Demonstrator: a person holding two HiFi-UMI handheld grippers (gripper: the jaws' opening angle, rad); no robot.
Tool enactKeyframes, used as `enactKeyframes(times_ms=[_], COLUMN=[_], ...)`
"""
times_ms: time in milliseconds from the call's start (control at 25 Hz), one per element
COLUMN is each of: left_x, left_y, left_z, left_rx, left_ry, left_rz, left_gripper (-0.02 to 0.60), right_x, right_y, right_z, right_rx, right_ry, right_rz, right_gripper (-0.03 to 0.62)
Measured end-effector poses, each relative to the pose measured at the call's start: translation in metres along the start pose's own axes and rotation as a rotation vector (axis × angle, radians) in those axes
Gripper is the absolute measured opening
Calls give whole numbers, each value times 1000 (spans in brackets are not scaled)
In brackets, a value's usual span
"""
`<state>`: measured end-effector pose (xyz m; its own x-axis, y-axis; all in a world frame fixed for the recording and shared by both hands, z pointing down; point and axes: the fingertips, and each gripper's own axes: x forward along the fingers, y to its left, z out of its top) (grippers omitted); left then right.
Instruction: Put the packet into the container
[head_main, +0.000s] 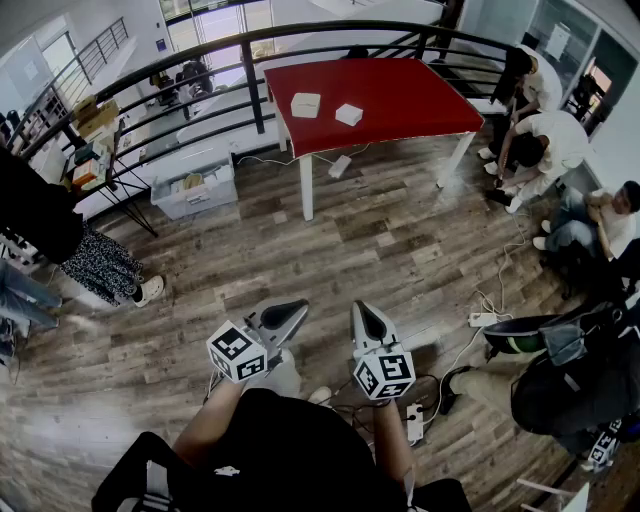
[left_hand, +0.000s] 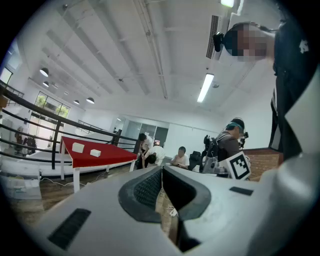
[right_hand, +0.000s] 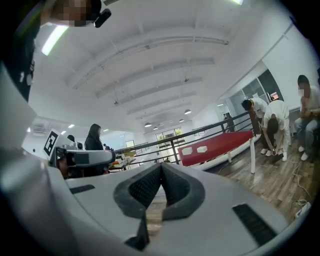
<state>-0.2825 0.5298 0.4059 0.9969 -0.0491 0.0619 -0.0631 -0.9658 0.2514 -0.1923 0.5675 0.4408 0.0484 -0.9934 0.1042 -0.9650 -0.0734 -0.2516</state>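
A red table (head_main: 400, 95) stands across the room by the black railing. Two white things lie on its left part: a larger boxy one (head_main: 305, 104) and a smaller flat one (head_main: 348, 114); from here I cannot tell packet from container. Both also show small in the left gripper view (left_hand: 78, 147) (left_hand: 95, 152) and the right gripper view (right_hand: 187, 150) (right_hand: 202, 148). My left gripper (head_main: 290, 312) and right gripper (head_main: 368, 315) are held close to my body, well short of the table. Each is shut with nothing between its pads (left_hand: 145, 187) (right_hand: 144, 186).
Wooden floor lies between me and the table. Several people sit or crouch at the right (head_main: 540, 140). A clear plastic bin (head_main: 195, 190) stands left of the table. Cables and a power strip (head_main: 484, 319) lie on the floor at right. Another person (head_main: 60, 240) stands at left.
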Motion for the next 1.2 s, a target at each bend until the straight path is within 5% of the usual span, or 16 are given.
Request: enactKeyframes(times_ms=[440, 800, 1200], left_x=[34, 76, 108], left_y=[114, 233, 349], left_z=[13, 66, 97], left_rx=[-38, -16, -34], left_ry=[-31, -75, -89], left_rz=[79, 70, 59], left_gripper=[14, 14, 14], right_x=[106, 247, 360], right_y=[-43, -64, -89], right_z=[21, 62, 64], right_rx=[-60, -93, -73], right_ry=[19, 11, 38], right_rz=[12, 40, 11], right_gripper=[20, 20, 20])
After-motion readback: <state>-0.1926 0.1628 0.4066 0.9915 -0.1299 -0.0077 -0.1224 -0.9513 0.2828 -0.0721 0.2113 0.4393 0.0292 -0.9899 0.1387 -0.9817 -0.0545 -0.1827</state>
